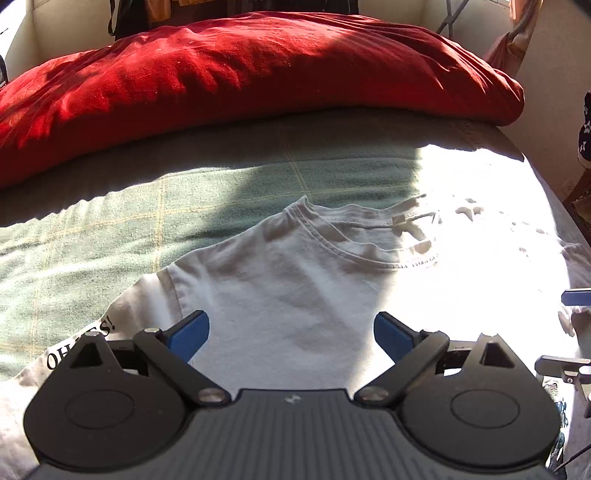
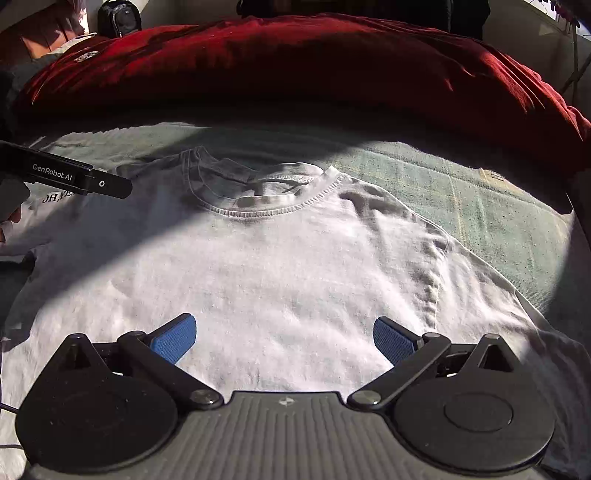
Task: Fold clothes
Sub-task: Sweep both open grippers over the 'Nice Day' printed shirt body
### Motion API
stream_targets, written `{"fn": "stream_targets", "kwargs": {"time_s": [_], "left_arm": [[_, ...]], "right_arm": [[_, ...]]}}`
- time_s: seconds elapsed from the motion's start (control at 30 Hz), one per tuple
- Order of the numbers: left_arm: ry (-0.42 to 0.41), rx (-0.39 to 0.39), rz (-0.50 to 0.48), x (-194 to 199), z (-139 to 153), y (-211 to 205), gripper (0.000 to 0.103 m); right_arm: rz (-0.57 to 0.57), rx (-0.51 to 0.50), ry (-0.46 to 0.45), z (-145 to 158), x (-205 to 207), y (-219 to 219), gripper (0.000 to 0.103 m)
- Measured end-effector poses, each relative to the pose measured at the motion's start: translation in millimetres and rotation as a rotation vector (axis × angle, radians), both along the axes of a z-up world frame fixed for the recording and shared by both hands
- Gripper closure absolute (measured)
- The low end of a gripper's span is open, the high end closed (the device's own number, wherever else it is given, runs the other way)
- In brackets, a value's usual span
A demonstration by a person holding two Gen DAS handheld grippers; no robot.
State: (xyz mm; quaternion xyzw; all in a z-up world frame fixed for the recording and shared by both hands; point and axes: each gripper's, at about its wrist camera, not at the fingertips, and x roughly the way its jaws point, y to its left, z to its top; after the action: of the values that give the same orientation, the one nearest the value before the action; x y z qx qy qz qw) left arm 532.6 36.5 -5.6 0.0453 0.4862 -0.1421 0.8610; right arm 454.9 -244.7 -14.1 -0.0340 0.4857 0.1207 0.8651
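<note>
A white T-shirt [image 1: 280, 291] [image 2: 280, 280] lies flat on the green checked bed cover, its collar [image 2: 258, 206] away from me. Black lettering shows on its left sleeve [image 1: 79, 343]. My left gripper [image 1: 291, 332] hovers over the shirt's left chest, jaws wide apart, nothing between the blue pads. Over the shirt's middle, my right gripper [image 2: 284, 336] is open too, with only cloth below. The left gripper's black body [image 2: 66, 177] shows at the left edge of the right wrist view, and the right gripper's fingers [image 1: 576, 297] poke in at the right edge of the left wrist view.
A big red pillow [image 1: 240, 74] [image 2: 295, 70] lies across the far side of the bed. The green cover [image 1: 110, 229] [image 2: 480, 206] shows bare around the shirt. A black bag [image 2: 118, 18] stands behind the pillow. Strong sunlight washes out the shirt's right shoulder [image 1: 480, 221].
</note>
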Motion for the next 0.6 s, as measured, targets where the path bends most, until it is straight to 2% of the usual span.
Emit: {"fn": "stream_targets", "kwargs": {"time_s": [0.17,0.3,0.43,0.5,0.6], "left_arm": [[0.055,0.061,-0.035,-57,3,1,0.007],[0.061,0.086,-0.048,-104,-11,-4,0.008],[0.033,0.138,-0.095,-144,-29,-18,0.008],[0.047,0.168,-0.113,-158,-38,-24,0.008],[0.056,0.146,-0.090,-175,-41,-23,0.007]], "right_arm": [[0.013,0.000,0.050,-3,-32,4,0.000],[0.027,-0.016,0.092,-15,-59,10,0.000],[0.046,-0.035,0.120,-29,-81,17,0.000],[0.046,-0.047,0.140,-37,-87,18,0.000],[0.042,-0.053,0.151,-42,-92,18,0.000]]}}
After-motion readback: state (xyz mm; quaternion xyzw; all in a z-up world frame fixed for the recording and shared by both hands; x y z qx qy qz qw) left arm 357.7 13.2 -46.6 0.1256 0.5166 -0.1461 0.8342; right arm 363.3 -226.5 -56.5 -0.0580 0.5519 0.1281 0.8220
